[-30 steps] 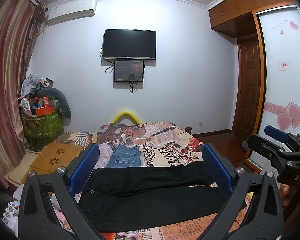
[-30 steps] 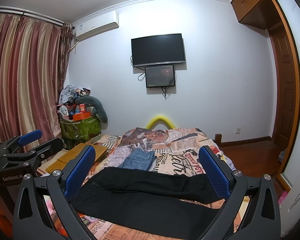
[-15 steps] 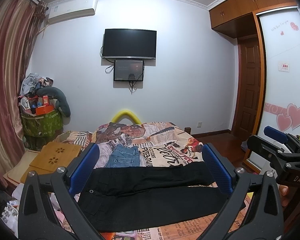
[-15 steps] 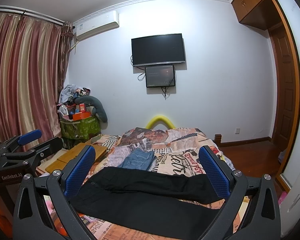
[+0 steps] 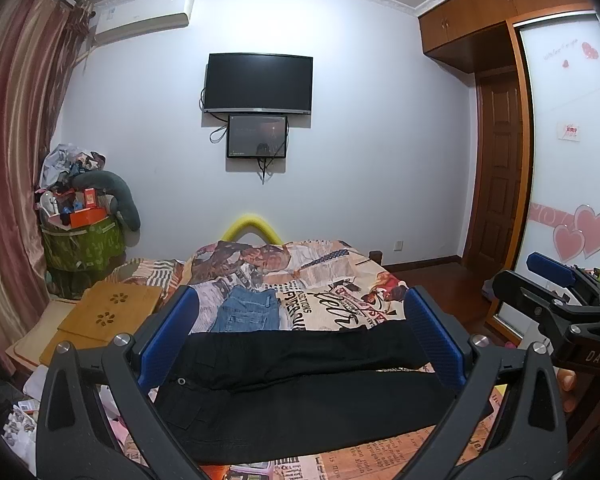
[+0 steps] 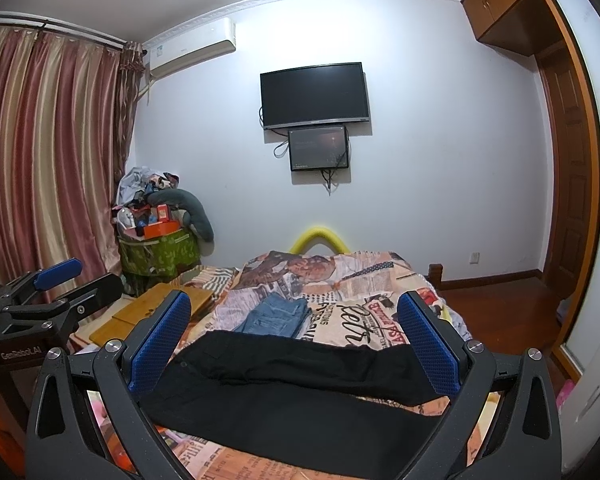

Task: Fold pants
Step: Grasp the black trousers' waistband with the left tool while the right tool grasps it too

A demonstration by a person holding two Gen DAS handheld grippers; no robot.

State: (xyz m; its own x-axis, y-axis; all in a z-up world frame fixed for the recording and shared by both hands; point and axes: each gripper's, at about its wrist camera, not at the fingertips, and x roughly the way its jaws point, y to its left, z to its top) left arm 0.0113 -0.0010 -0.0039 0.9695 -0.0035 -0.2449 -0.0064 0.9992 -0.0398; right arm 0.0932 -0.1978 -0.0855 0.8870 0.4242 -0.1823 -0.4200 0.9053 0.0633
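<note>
1. The left gripper [image 5: 300, 340] with blue ribbed pads [image 5: 168, 338] hangs wide apart above the near bed edge, holding nothing.
2. Black cotton pants [image 5: 300, 392] lie flat across the newspaper-print bedspread [image 5: 340, 300], waist to the left.
3. Folded blue denim jeans [image 5: 247, 314] lie just beyond them.
4. The right gripper [image 5: 556, 292] shows at the right edge.

Both wrist views face wall TV [image 5: 258, 83] across bed [image 6: 340, 280]; left camera sits leftward.
</note>
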